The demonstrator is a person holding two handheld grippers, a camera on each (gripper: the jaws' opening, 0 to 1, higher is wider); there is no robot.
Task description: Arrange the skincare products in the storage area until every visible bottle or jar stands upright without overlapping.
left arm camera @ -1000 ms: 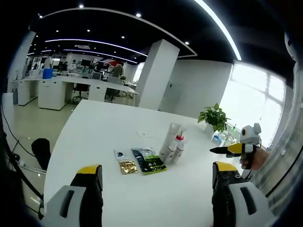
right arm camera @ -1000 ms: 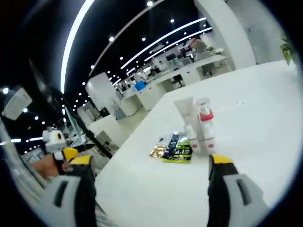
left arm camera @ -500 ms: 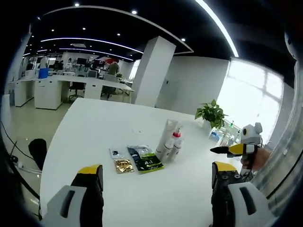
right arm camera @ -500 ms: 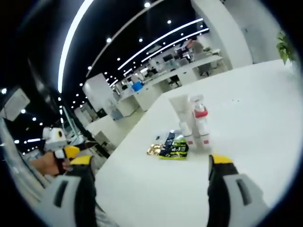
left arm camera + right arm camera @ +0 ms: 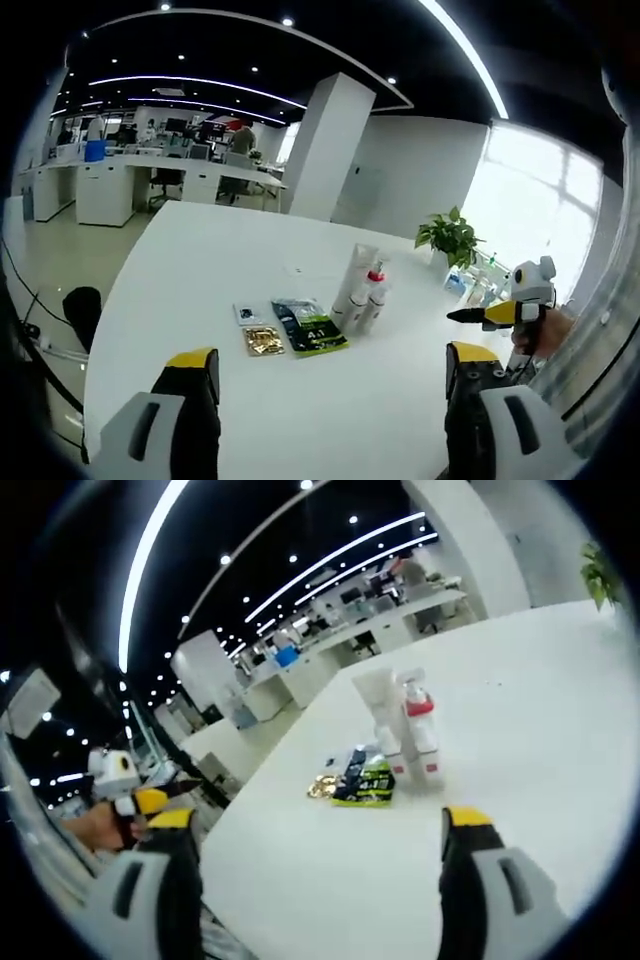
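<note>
Standing close together on the white table (image 5: 200, 260) are a white tube (image 5: 357, 272), a spray bottle with a red collar (image 5: 376, 292) and a small white bottle (image 5: 354, 312). All three are upright. A green-black sachet (image 5: 312, 328), a gold sachet (image 5: 262, 341) and a small pale sachet (image 5: 248, 314) lie flat beside them. My left gripper (image 5: 330, 356) is open and well short of them. In the right gripper view, the tube (image 5: 378, 702) and spray bottle (image 5: 417, 725) stand beyond my open right gripper (image 5: 320, 820), with the sachets (image 5: 366, 776) beside them.
A potted plant (image 5: 452, 238) stands at the table's far edge by the window. A hand holds the right gripper (image 5: 512, 305) at the right of the left gripper view, and the left gripper (image 5: 130, 792) shows at the left of the right gripper view. Office desks (image 5: 120, 185) lie beyond.
Both views have drifted slightly with the hands. The bottles and sachets have not moved, and both grippers stay open.
</note>
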